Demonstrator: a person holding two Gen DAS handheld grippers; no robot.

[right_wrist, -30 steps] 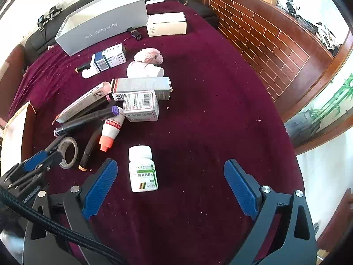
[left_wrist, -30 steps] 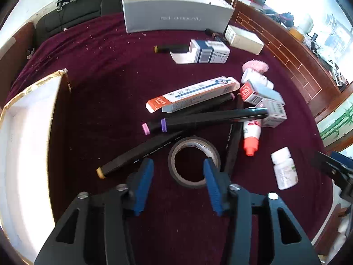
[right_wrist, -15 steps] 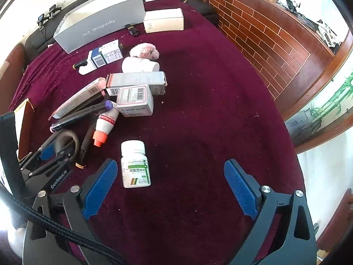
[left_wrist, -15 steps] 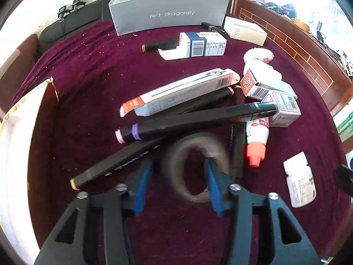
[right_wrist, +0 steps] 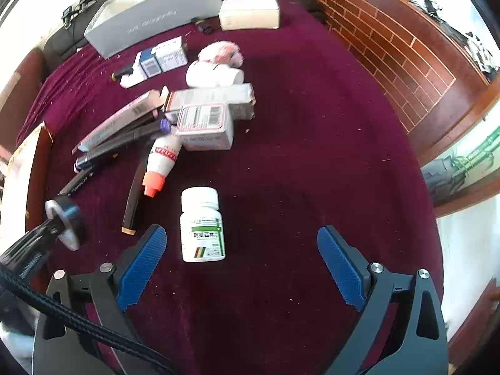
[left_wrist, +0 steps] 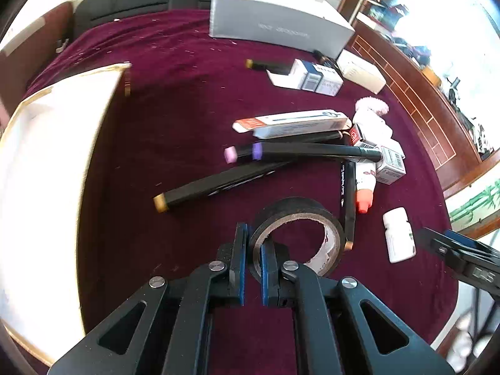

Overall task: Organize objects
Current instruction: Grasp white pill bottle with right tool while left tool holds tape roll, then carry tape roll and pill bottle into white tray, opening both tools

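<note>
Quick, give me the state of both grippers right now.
Left gripper: shut on the wall of the black tape roll.
Right gripper: open, holding nothing; the white pill bottle lies between its fingers.

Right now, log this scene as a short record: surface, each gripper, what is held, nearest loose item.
surface: maroon cloth
left gripper: shut on the tape roll, pinching its wall, one finger inside the ring
right gripper: open, holding nothing
nearest loose item: white pill bottle, lying just ahead of the right gripper
container: white open box at the left
</note>
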